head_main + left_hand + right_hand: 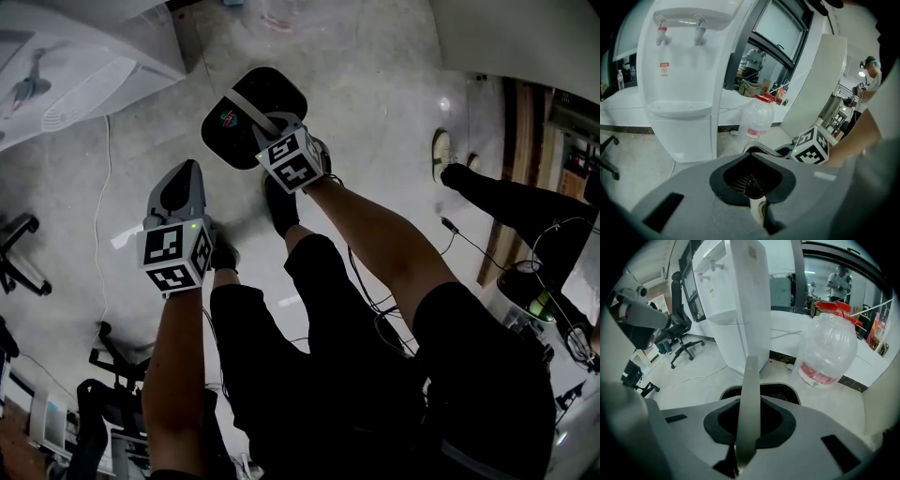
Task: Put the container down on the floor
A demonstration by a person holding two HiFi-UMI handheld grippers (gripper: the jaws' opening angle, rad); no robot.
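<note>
The fingers of my right gripper are nearly together, pinched on the thin grey handle, which rises as a strap straight out of them. The container hangs off that handle just beyond the gripper's nose. From the head view it is a black tub over the pale floor. I cannot tell whether its base touches the floor. Its inside reads only as dark, with one small coloured mark, so I can't say what it holds.

The fingers of my left gripper look drawn together with nothing between them. That gripper sits to the left of the container and apart from it.

A black shoe stands just beside the container's near edge. Ahead of it are a white dispenser and a clear bottle with a red cap, both standing on the floor near the container but clear of it. A thin cable runs along the floor to the left, well apart. An office chair stands farther off on that side. Bare floor lies between the container and the dispenser.
</note>
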